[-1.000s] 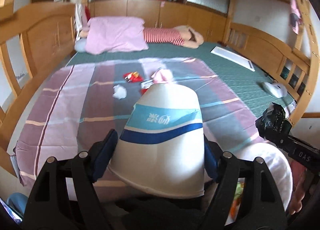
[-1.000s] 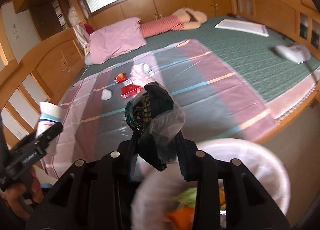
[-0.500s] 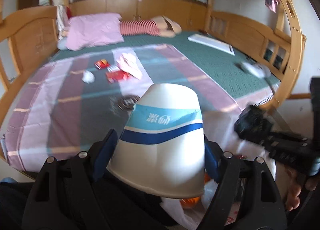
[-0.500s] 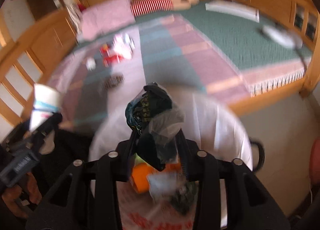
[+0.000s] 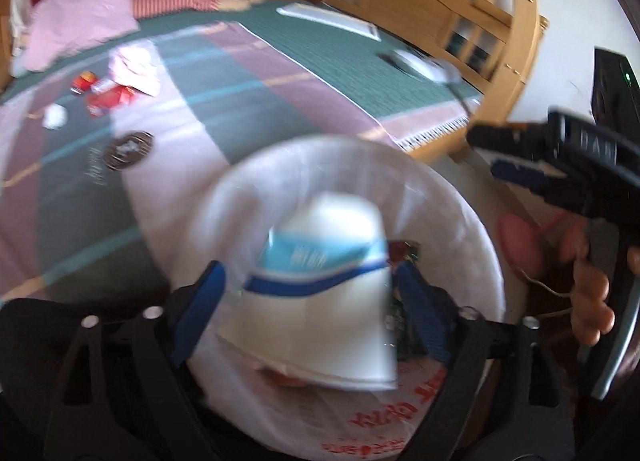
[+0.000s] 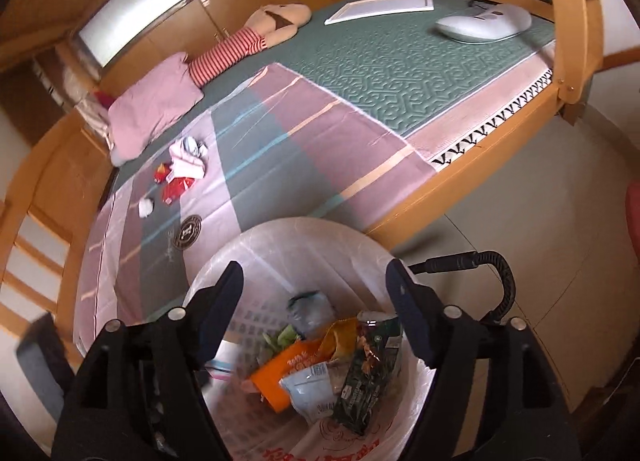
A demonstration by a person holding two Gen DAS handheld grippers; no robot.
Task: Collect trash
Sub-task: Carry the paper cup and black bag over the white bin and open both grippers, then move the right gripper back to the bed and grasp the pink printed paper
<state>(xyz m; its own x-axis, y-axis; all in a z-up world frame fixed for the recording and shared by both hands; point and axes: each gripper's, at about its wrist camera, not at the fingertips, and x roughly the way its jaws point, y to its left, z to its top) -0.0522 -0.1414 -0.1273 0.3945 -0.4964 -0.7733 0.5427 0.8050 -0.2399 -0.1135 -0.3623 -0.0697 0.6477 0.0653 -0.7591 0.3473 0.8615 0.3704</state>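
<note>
A bin [image 6: 224, 261] lined with a thin white bag sits below both sets of jaws, holding crinkled wrappers: an orange pack [image 6: 280, 373], a dark green packet [image 6: 368, 377] and a pale pouch [image 6: 312, 385]. The right gripper [image 6: 316, 301] has just been opening; its jaws stand wide and empty, the green packet having dropped from them into the bin. The left gripper [image 5: 308, 301] has just been opening too; the blurred white paper cup [image 5: 320, 301] with its blue band sits loose between them, over the bin. More scraps [image 6: 176, 185] lie on the bed [image 6: 400, 61] beyond.

"DA" on the right tongs [image 5: 486, 155]
</note>
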